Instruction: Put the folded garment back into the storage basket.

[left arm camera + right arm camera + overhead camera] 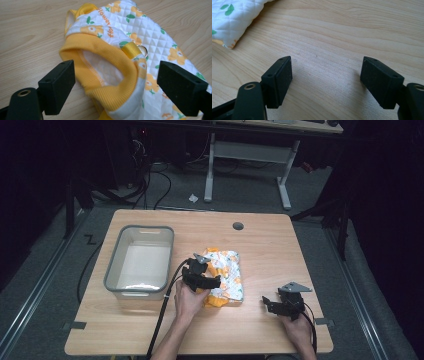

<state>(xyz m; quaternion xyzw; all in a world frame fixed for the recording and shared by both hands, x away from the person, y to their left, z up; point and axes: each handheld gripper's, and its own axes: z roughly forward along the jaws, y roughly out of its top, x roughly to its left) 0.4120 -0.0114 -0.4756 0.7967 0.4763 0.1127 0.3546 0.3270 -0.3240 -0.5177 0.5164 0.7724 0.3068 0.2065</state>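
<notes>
Jaws of left gripper (116, 80) wide apart, straddling quilted white garment (140, 50), yellow ribbed collar; right gripper (327, 82) jaws apart, empty.

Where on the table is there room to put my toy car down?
Bare wood lies along the far edge of the table, past the bin and vest, and between vest and right gripper. It is crowded where the left gripper meets the vest.
</notes>
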